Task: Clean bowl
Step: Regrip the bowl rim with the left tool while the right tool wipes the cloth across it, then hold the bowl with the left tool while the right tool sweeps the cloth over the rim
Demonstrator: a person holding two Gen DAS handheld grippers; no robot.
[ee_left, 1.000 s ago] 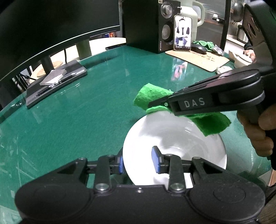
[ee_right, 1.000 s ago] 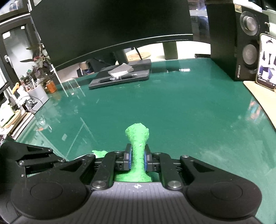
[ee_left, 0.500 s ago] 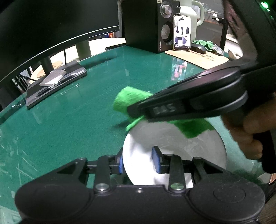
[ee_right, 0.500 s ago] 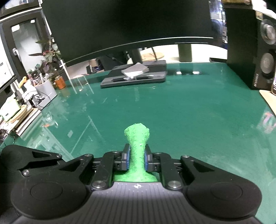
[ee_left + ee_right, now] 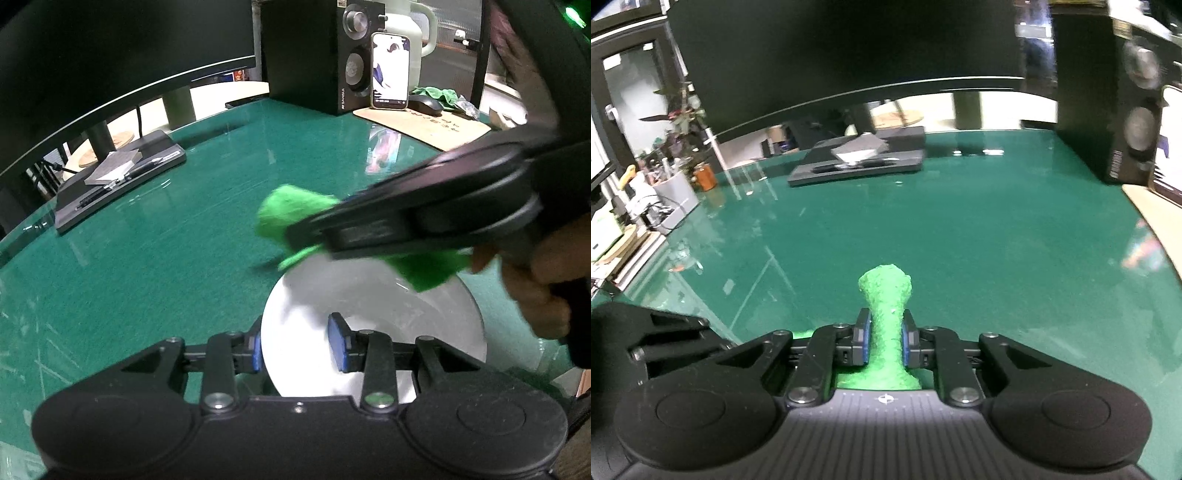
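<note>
1. Green worktop (image 5: 155, 258), glossy with reflections, fills most of both views and carries everything else.
2. Large dark monitor (image 5: 110, 66) at the far edge, stand foot resting behind a flat black tray (image 5: 122, 177) loaded with a grey pad and a pen.
3. Black speaker (image 5: 317, 55) stands upright at the back, with a lit phone (image 5: 390, 72) propped just beside it on a tan mat (image 5: 424, 123); a dark mouse and crumpled green cloth lie farther along that mat.
4. White bowl (image 5: 369, 306) sits on the worktop close to the left camera, near rim caught between the blue pads.
5. Left gripper (image 5: 299, 350): jaws pinching the bowl's rim, one pad outside the wall, the other inside.
6. Right gripper (image 5: 884, 341), gripped by a hand (image 5: 543, 291) seen at the right edge of the left view, reaches across above the bowl's far side; blurred in that view.
7. Green sponge (image 5: 886, 325): squeezed at its waist between the right jaws, front end bulging past the pads, lower part trailing onto the bowl's far rim in the left view.
8. Potted plant (image 5: 683, 122) and desk clutter visible off the worktop's left side in the right view.
</note>
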